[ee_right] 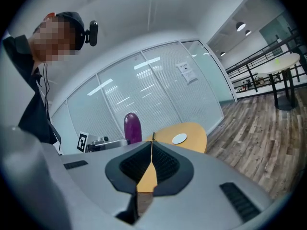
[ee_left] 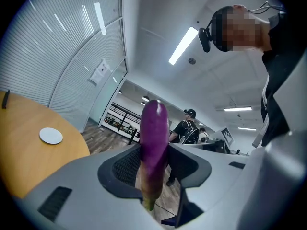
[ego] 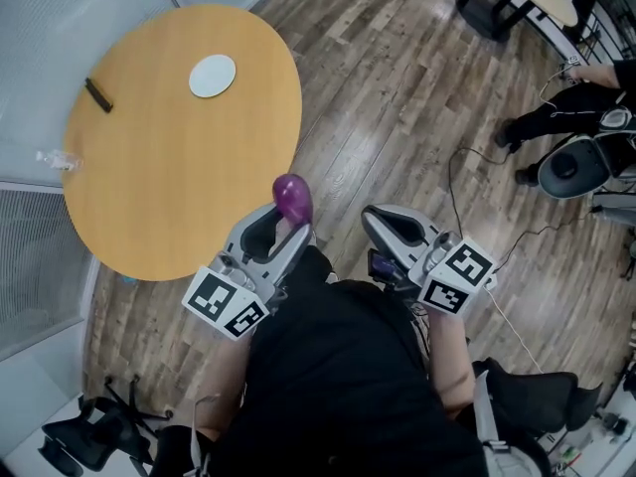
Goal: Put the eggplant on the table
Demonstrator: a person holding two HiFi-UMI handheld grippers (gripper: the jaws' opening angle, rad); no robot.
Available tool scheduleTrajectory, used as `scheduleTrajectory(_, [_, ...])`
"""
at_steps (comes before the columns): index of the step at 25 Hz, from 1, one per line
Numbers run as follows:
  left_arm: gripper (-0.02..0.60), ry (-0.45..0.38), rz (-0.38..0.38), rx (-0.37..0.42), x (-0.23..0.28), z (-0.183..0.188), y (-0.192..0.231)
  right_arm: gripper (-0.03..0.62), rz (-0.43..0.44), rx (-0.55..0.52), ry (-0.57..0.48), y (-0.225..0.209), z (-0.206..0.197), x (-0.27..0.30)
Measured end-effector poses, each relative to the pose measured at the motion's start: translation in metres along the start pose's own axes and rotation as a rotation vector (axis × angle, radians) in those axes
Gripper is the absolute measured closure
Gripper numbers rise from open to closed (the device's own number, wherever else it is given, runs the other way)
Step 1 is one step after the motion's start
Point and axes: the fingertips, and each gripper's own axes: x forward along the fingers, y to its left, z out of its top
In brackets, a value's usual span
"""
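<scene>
A purple eggplant (ego: 292, 196) stands upright between the jaws of my left gripper (ego: 279, 227), which is shut on it near its green stem end. In the left gripper view the eggplant (ee_left: 153, 143) rises between the two dark pads. The gripper is held above the floor, just off the near right edge of the round wooden table (ego: 159, 167). My right gripper (ego: 391, 225) is shut with nothing in it, its pads meeting in the right gripper view (ee_right: 151, 158). From there the eggplant (ee_right: 132, 127) and table (ee_right: 184, 134) show beyond it.
A white disc (ego: 213, 76) and a small black object (ego: 98, 94) lie on the table. A clear plastic item (ego: 57, 159) sits at its left edge. Glass walls stand behind the table. Another person (ego: 566, 107) sits at the far right near cables on the wood floor.
</scene>
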Motion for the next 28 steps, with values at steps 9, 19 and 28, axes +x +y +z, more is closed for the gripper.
scheduleTrajectory(9, [0.390, 0.009, -0.027, 0.009, 0.029, 0.020, 0.053, 0.576, -0.051, -0.050, 0.020, -0.027, 0.025, 0.046])
scheduleTrajectory(19, [0.390, 0.019, -0.004, 0.033, 0.054, 0.041, 0.086, 0.576, -0.029, -0.041, 0.038, -0.048, 0.039, 0.074])
scheduleTrajectory(28, [0.390, -0.016, 0.139, 0.026, 0.108, 0.055, 0.116, 0.576, 0.061, -0.060, 0.084, -0.114, 0.072, 0.090])
